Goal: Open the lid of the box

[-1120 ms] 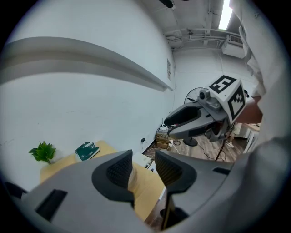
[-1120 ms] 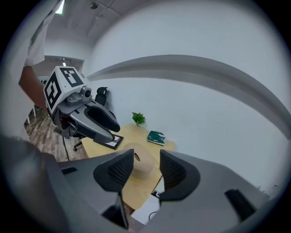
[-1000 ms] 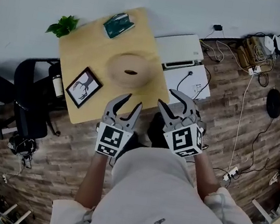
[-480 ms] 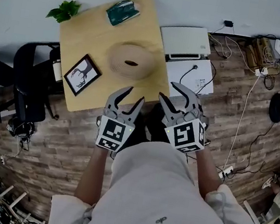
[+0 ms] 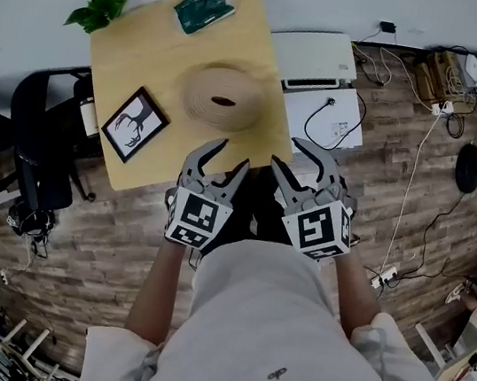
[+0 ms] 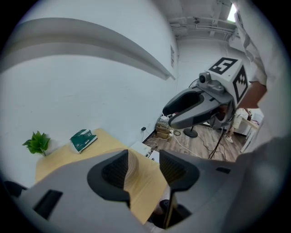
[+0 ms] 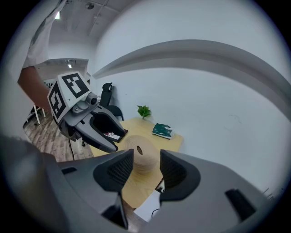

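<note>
A plant sits by the table's far left corner, with a frame nearer and a green book at the far edge. The round box stands mid-table, lid on, untouched. Near the table's front edge the left gripper hangs, its jaws opening on nothing. Beside it, the right gripper has its jaws apart, empty too.
</note>
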Demonstrator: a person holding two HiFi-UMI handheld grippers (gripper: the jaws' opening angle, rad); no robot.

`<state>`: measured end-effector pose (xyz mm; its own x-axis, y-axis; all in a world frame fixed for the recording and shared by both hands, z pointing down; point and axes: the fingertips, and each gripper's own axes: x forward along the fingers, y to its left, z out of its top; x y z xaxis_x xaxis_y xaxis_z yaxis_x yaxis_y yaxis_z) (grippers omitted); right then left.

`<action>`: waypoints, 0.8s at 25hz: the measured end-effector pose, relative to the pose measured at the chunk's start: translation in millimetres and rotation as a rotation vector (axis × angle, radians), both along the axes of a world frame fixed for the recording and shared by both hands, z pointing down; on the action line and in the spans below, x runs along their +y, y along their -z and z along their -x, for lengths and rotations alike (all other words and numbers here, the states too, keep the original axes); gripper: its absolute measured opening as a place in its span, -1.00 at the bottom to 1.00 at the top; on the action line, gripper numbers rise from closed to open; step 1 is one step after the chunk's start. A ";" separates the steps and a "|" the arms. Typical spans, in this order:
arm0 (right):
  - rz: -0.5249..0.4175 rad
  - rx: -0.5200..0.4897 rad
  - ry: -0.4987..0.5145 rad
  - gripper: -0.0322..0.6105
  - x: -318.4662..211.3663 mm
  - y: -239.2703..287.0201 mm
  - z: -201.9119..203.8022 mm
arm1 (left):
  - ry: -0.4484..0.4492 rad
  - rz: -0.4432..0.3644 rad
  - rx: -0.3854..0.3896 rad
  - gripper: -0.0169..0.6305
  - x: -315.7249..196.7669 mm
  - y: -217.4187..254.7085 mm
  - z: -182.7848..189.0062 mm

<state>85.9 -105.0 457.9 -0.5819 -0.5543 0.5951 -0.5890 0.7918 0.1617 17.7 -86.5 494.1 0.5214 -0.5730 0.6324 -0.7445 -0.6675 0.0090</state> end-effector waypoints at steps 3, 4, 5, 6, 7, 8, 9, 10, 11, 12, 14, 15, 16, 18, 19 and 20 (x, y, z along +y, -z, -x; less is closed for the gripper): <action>0.009 0.014 -0.037 -0.34 -4.8 -4.6 0.6 | -0.050 -0.007 -0.011 -0.35 -10.5 -6.4 3.0; 0.011 0.019 -0.049 -0.34 -6.9 -6.0 0.8 | -0.066 -0.008 -0.017 -0.34 -14.3 -9.3 4.4; 0.013 0.025 -0.060 -0.34 -9.0 -7.5 1.2 | -0.080 -0.008 -0.021 -0.34 -17.9 -12.7 5.9; 0.014 0.032 -0.070 -0.34 -11.2 -9.0 1.9 | -0.093 -0.005 -0.023 -0.33 -21.2 -16.5 7.4; 0.016 0.038 -0.080 -0.34 -13.5 -10.4 2.7 | -0.107 -0.002 -0.025 -0.33 -24.1 -20.4 8.8; 0.017 0.044 -0.089 -0.34 -15.7 -11.5 3.7 | -0.121 0.002 -0.027 -0.33 -26.7 -24.6 10.2; 0.018 0.048 -0.099 -0.34 -17.9 -12.4 4.7 | -0.135 0.006 -0.030 -0.33 -29.0 -28.9 11.6; 0.019 0.051 -0.109 -0.34 -19.9 -13.2 5.6 | -0.147 0.011 -0.033 -0.33 -31.0 -33.1 13.1; 0.021 0.054 -0.118 -0.34 -21.7 -14.0 6.2 | -0.157 0.015 -0.035 -0.33 -33.0 -37.3 14.5; 0.023 0.056 -0.127 -0.34 -23.6 -15.2 6.8 | -0.165 0.019 -0.037 -0.33 -35.4 -41.4 15.8; 0.027 0.063 -0.141 -0.34 -27.6 -18.3 8.2 | -0.186 0.021 -0.046 -0.33 -41.0 -49.7 17.8; 0.029 0.066 -0.147 -0.34 -29.2 -20.1 9.1 | -0.199 0.021 -0.053 -0.32 -43.3 -53.9 18.6; 0.033 0.069 -0.152 -0.34 -30.3 -22.1 10.1 | -0.213 0.020 -0.061 -0.32 -45.2 -57.8 19.2; 0.043 0.074 -0.163 -0.34 -31.5 -26.0 11.8 | -0.236 0.021 -0.072 -0.32 -47.8 -65.3 20.5; 0.048 0.076 -0.167 -0.34 -32.1 -27.6 12.6 | -0.244 0.023 -0.076 -0.31 -49.0 -69.0 21.1; 0.052 0.078 -0.170 -0.34 -32.8 -28.9 13.5 | -0.249 0.026 -0.078 -0.31 -50.1 -72.8 21.7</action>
